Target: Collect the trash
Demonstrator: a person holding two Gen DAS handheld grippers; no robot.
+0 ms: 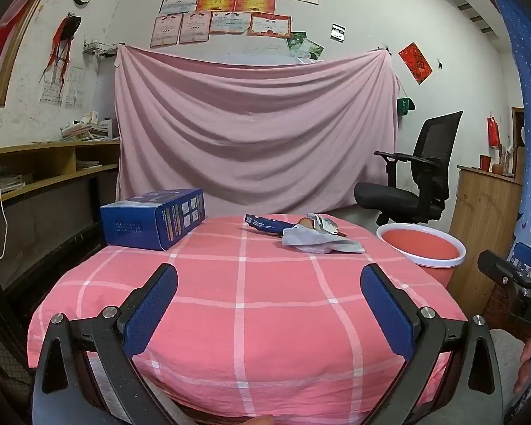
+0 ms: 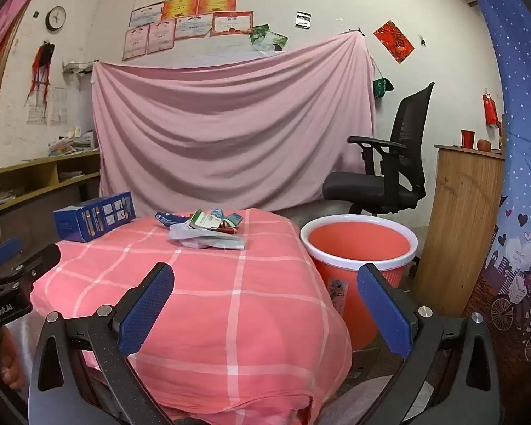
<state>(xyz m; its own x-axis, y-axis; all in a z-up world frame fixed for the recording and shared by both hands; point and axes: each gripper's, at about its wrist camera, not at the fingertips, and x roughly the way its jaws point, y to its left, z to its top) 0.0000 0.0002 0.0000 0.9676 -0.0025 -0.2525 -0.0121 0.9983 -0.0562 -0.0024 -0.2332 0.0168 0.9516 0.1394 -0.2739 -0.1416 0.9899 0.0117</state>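
Observation:
A pile of trash lies at the far side of the pink checked table (image 1: 244, 304): a grey crumpled wrapper (image 1: 318, 241), a dark blue packet (image 1: 265, 225) and small crumpled packs (image 2: 212, 220). A blue cardboard box (image 1: 152, 221) sits at the far left of the table. An orange bin with a white rim (image 2: 357, 248) stands on the floor right of the table. My left gripper (image 1: 269, 283) is open and empty over the near part of the table. My right gripper (image 2: 265, 283) is open and empty near the table's right edge.
A black office chair (image 1: 417, 177) stands behind the bin. A wooden cabinet (image 2: 467, 219) is at the right and wooden shelves (image 1: 46, 170) at the left. A pink sheet (image 1: 255, 127) hangs on the back wall.

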